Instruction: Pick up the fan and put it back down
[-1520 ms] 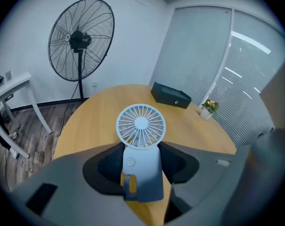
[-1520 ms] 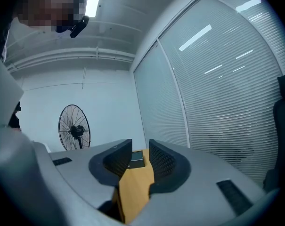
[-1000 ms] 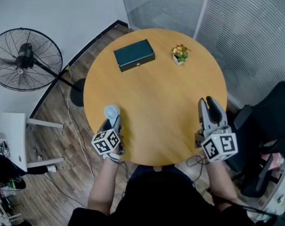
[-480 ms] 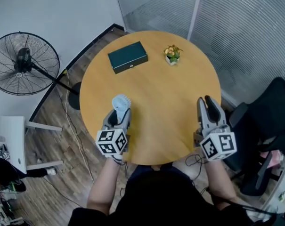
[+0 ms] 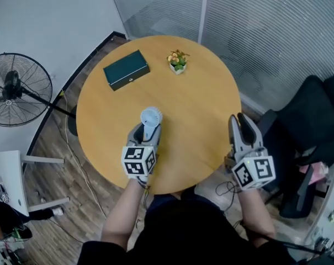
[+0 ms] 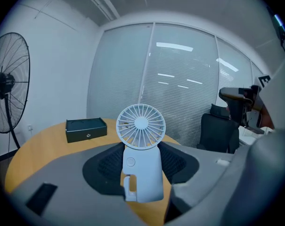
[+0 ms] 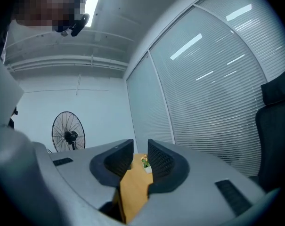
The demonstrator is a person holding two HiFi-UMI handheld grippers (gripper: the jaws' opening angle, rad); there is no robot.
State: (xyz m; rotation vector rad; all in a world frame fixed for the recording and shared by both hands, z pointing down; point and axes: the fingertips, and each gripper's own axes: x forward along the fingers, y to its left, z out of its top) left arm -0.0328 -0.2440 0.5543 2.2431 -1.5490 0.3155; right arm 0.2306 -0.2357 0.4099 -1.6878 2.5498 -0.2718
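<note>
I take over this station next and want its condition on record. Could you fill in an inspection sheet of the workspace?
Surface: round wooden table, no spills or damage seen.
Job's things: small white handheld fan, upright in the left gripper.
Clutter: dark green rectangular box and small potted plant near the far edge.
Grippers: left gripper shut on the fan's body; right gripper closing, nothing between its jaws.
Cables: thin cable trailing left of the table.
Surroundings: black pedestal fan, black office chair, glass wall with blinds.
</note>
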